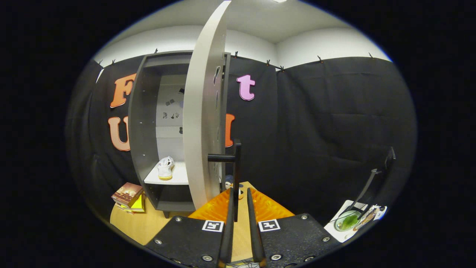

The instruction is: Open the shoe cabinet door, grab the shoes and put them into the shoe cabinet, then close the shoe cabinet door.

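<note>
Right now your gripper (240, 193) sits low in front of the shoe cabinet (148, 123), its two fingers (228, 223) drawn close together with only a narrow gap between them. The dark vertical bar of the door handle (237, 163) drops down into that gap, right by the tips. You cannot tell whether both fingers actually press on the bar, so the grip itself stays unclear.

The cabinet door (202, 123) stands swung well open, edge-on to you, a pale curved panel rising from just ahead of the fingers. The handle stands off its near face on a short horizontal stub.

To the left of the door you look into the cabinet's open interior. One white shoe (165, 167) with a yellowish sole rests on the light shelf (174, 176) inside, toe pointing toward you, close to the shelf's front edge. Below that shelf is a darker, lower compartment.

The cabinet stands on a wooden table (141, 223). A small stack of books (128, 195) lies on the table just left of the cabinet's foot. Well off to your right, a white tray (340, 223) holds a greenish round dish (347, 220), with a dark stand (372, 182) leaning up behind it.
</note>
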The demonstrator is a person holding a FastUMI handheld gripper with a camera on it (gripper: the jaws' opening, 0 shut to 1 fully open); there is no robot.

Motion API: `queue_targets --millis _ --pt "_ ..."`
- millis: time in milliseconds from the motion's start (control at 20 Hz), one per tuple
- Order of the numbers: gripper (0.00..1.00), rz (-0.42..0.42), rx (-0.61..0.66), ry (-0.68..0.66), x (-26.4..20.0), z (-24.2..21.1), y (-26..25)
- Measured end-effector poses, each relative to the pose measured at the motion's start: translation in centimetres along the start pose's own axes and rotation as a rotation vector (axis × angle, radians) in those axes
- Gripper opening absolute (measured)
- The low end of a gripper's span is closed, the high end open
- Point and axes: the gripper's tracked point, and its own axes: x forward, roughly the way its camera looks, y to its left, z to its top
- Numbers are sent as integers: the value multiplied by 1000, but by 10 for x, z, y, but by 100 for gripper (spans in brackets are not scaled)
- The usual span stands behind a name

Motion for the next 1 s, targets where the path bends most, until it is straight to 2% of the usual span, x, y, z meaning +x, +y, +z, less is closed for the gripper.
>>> queue_targets --millis 150,450,500,600,750,800,1000 --pt "21 -14 81 -4 -5 -8 -25" --pt "41 -143 74 30 -47 -28 -66" --pt "48 -161 74 31 -58 -31 -65" --pt "58 -181 77 33 -77 -38 -58" --pt "71 -160 86 45 -113 -53 -42" --pt "78 -144 85 52 -120 -60 -31" --pt "92 -103 90 43 -127 -80 14"
